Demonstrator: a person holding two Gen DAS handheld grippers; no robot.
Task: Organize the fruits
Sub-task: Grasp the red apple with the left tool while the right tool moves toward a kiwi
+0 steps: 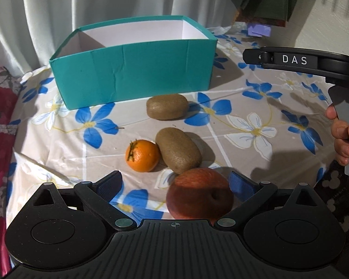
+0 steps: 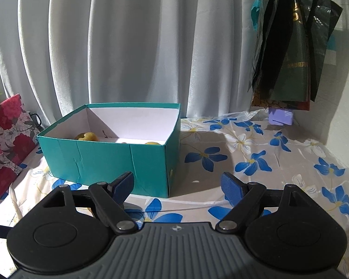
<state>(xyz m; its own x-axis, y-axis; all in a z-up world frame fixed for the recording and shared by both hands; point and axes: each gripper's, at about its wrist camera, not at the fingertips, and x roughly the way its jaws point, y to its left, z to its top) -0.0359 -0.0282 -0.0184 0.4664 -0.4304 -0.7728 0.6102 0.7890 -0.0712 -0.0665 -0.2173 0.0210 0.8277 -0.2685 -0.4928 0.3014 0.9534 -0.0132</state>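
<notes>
Fruit lies scattered on your flowered bench (image 1: 256,121), in front of the teal box (image 1: 132,69) that stands toward the far edge. Going left to right near the front edge: a mandarin (image 1: 142,155), touching a kiwi (image 1: 178,150) beside it, and a red apple (image 1: 199,193) just in front of that kiwi. A second kiwi (image 1: 167,106) sits alone just before the box wall. Your left gripper (image 1: 175,183) is spread wide, the apple between its fingers near the right pad, with no pinch visible. Your right gripper (image 2: 176,184) is spread too, with nothing between its fingers, facing the box's right front corner. Yellowish fruit (image 2: 87,136) already rests inside the box.
</notes>
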